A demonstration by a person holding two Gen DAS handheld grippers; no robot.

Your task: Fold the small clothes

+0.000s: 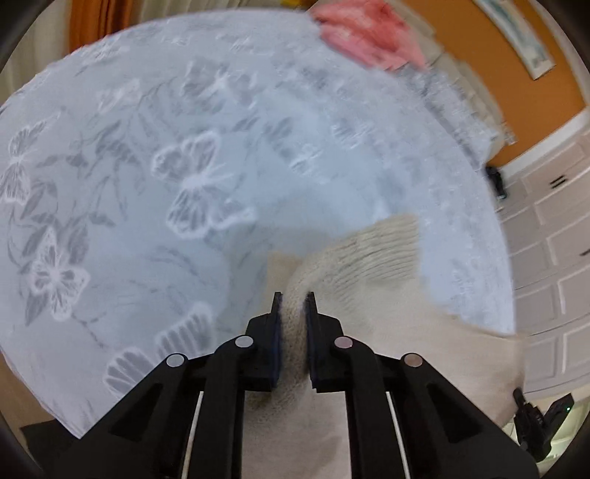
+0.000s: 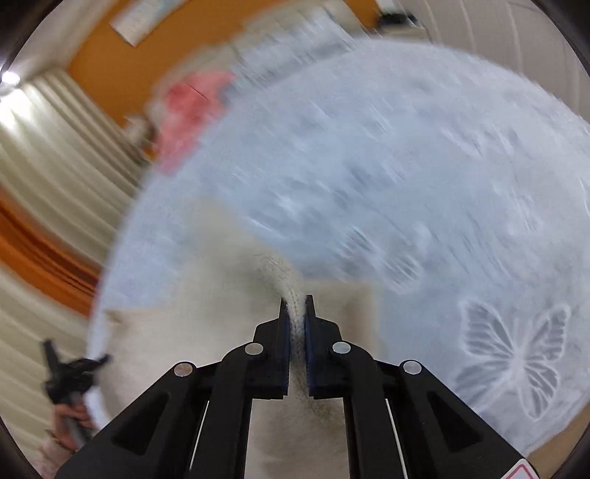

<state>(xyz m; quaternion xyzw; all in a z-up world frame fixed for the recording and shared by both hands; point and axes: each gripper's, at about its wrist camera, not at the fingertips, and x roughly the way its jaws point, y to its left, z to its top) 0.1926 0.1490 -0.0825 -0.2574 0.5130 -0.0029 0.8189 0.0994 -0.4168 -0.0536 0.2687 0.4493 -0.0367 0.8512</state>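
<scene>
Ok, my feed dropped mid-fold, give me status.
Left gripper shut on cream knit garment. Right gripper shut on same garment, bunched between pads. Pink clothes far across butterfly tablecloth, nothing in the way.

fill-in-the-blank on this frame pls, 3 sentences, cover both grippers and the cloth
1. The left gripper is shut on the cream knit garment, and so is the ____ gripper.
2. The table cover is printed with ____.
3. The folded item at the table's far edge is ____ in colour.

Missing words: right; butterflies; pink
</scene>
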